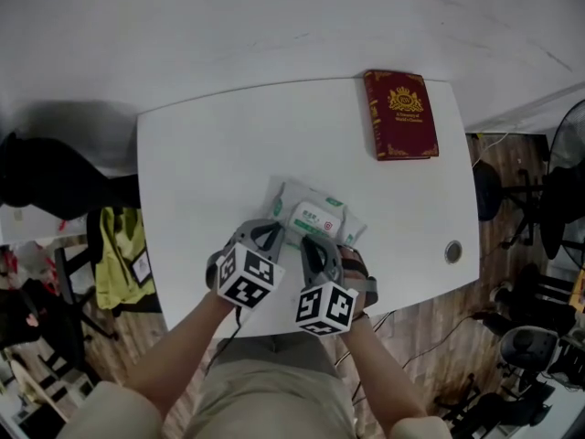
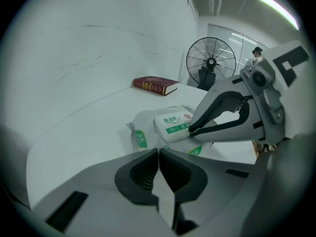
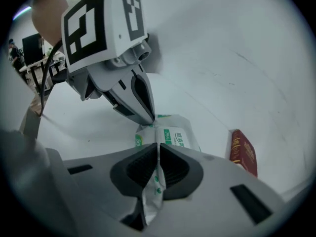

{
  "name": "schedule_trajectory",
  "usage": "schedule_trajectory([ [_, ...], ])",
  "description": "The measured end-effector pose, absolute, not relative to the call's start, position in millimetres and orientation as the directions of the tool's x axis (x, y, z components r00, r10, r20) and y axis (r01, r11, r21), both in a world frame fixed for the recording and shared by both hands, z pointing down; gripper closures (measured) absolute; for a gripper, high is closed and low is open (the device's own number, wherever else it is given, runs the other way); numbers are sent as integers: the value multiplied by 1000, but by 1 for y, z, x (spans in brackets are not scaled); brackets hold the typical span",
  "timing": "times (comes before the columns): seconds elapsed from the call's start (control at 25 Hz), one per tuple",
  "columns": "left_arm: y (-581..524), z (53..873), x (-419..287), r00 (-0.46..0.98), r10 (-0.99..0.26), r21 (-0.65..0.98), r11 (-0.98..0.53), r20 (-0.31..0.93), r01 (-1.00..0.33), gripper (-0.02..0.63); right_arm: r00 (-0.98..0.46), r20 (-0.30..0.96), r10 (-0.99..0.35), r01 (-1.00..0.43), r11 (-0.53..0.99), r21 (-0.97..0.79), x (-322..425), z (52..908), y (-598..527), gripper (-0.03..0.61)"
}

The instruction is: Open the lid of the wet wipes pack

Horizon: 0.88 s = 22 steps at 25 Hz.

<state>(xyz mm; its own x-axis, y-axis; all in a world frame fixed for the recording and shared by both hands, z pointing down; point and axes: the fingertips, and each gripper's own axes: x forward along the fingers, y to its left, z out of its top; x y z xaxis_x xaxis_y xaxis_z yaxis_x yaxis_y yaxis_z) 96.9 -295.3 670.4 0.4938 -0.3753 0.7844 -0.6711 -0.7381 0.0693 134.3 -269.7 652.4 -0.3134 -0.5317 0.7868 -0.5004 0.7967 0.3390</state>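
Note:
The wet wipes pack (image 1: 315, 213) lies flat near the front edge of the white table (image 1: 201, 154), its white lid (image 2: 173, 124) down. My right gripper (image 3: 158, 149) is shut on the crinkled wrapper edge at the pack's near end, and film shows between its pads. In the left gripper view its tips (image 2: 190, 131) sit at the lid's near edge. My left gripper (image 2: 158, 152) is shut, with nothing seen between its pads. Its tips (image 3: 151, 121) touch the pack's (image 3: 173, 135) left end seam. Both grippers (image 1: 274, 230) (image 1: 311, 243) stand side by side, pointing steeply down.
A dark red book (image 1: 400, 114) lies at the table's far right corner. A round grommet (image 1: 453, 251) sits near the right edge. A chair with clothes (image 1: 119, 254) stands left of the table, and a standing fan (image 2: 212, 61) is beyond it.

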Motion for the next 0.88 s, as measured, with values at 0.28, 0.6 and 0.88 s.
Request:
schedule_trajectory([
  [0.28,-295,673,97,502,-370,88,-732,781,-676,583,-297,728,-618,-550,734,399,138,625,-279,551],
  [0.6,-294,673,95,529,-363,129,-720,767,-681,583,-291,651,-701,-678,631,377,160,592,-312,551],
  [0.88,-293,671,94,558,-366,141,-732,745,-667,583,-301,604,-738,-777,557,293,182,593,-347,549],
])
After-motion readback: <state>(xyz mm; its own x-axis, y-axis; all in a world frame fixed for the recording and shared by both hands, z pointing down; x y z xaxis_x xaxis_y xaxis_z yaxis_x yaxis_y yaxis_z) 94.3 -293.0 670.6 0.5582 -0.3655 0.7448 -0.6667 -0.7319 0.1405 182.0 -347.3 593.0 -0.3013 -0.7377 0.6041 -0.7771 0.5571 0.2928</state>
